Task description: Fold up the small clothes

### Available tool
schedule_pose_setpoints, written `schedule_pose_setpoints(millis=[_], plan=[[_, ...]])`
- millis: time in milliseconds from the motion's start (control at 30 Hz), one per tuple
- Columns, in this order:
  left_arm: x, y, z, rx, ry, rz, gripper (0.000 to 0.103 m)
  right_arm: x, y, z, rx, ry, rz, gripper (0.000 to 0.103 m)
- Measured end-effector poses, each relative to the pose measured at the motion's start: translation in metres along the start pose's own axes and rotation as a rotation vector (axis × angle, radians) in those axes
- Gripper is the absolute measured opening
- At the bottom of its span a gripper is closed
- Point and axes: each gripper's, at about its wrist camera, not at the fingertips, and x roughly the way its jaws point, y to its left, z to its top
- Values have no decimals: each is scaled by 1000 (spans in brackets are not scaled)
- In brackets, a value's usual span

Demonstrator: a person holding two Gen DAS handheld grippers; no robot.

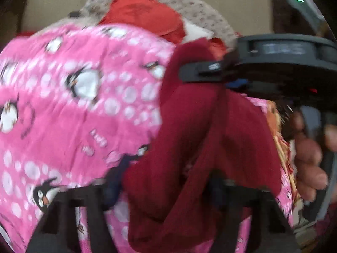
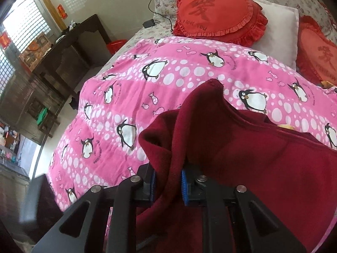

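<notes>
1. Left wrist view, pretty blurry: the dark red garment is hanging in a bunch right in front of the camera, over the pink penguin blanket. The left gripper is sitting low in the frame with the cloth draped between its two black fingers; with this much blur I honestly can't tell whether the pads are pressing on it or just standing around it. The right gripper is poking in from the right side, pinching the top edge of the garment, and a person's hand is wrapping around its handle. Further back a red heart cushion is lying on the floral bedsheet.

2. Right wrist view, much sharper: the right gripper is clamping a fold of the dark red garment between its blue pads, fingers squeezed tight on the fabric. The rest of the garment is trailing off to the right across the pink penguin blanket. Behind it, the red heart cushion is leaning on a white pillow, and a dark wooden desk is standing beside the bed.
</notes>
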Motion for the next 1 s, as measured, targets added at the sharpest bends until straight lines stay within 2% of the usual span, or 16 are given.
schedule_pose_setpoints(millis=[33,67,133,200,400,500,533,567,600,667,700,833,1000], plan=[[2,3,-1,-21,6,-21,47,2,0,0,-1,6,0,0],[2,8,-3,-46,3,-47,45,4,0,0,2,10,-2,1],[1,10,-6,-57,-13,-56,42,8,1,0,7,13,0,15],[-2,7,-9,-40,-28,-43,40,12,6,2,-11,4,-52,32],[-3,3,-13,-32,-36,-25,40,36,24,9,-50,45,-88,45],[-4,0,-16,-49,-31,-25,39,54,26,8,-62,74,-159,44],[-6,-1,-17,-51,-31,-22,38,55,24,8,-50,69,-151,43],[-9,-1,-18,-50,-31,-20,37,53,18,7,-23,52,-129,35],[-13,-4,-18,-44,-33,-20,35,50,15,7,-12,41,-121,20],[-21,-13,-17,-26,-38,-10,34,41,8,6,-5,27,-92,3],[-26,-20,-16,-19,-41,-7,33,36,4,5,-4,26,-68,0],[-37,-48,-12,5,-41,-8,32,7,-7,4,-25,-1,-20,0],[-42,-105,-7,108,-32,-11,31,-35,-20,2,-65,-44,-15,0]])
